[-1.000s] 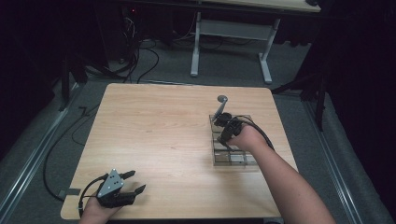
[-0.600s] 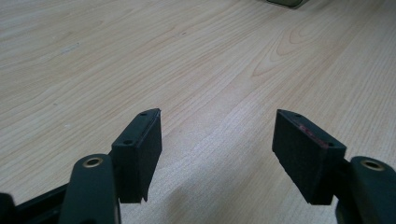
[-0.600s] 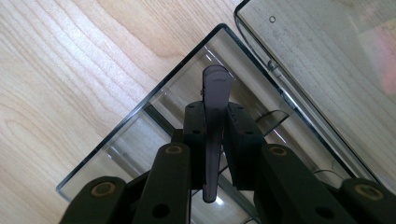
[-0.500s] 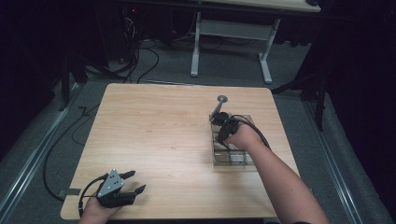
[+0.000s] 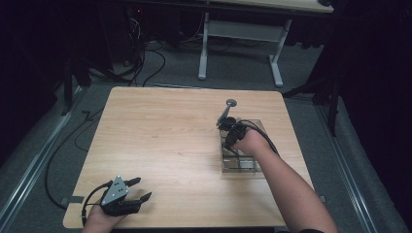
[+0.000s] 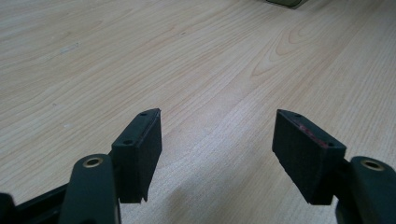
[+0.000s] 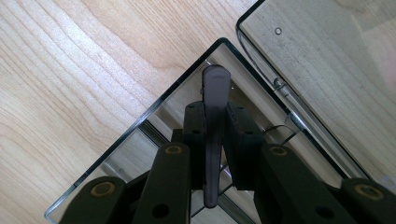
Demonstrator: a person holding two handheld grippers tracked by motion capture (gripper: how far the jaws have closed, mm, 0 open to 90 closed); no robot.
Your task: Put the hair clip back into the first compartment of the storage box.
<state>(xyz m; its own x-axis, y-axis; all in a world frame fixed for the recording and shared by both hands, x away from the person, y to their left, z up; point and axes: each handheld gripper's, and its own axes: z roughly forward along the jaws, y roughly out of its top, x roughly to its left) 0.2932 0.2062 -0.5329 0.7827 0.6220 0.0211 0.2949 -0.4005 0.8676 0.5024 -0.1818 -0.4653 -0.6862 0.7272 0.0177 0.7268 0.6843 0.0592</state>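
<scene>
Fingers (image 7: 238, 140) of the right gripper (image 7: 215, 144) are clamped on the flat handle of a grey spoon (image 7: 214, 116), which stands nearly upright between the pads with its handle tip pointing down into a clear plastic organizer tray (image 7: 140, 122). From the high view the spoon's round bowl (image 5: 231, 103) sticks up and away from the person's right hand (image 5: 250, 141), above the far end of that tray (image 5: 240, 165) on the right half of the desk (image 5: 165, 136).

Across the desk, the left gripper (image 5: 127, 191) rests at the near left corner with its jaws spread wide and nothing between them; its own view looks past the two black pads (image 6: 140, 140) at bare wood grain.

The work in hand appears to be putting the spoon into one of the tray's compartments, handle first. The spoon is likely light and rigid, with a smooth surface that could twist or slide in a narrow pinch, so a hold across the flat of the handle, as now, seems the right place. The tray looks thin-walled and light, and a sideways nudge from the handle might shift it. A divider wall lies just beside the handle tip, so the descent probably needs to be straight.
</scene>
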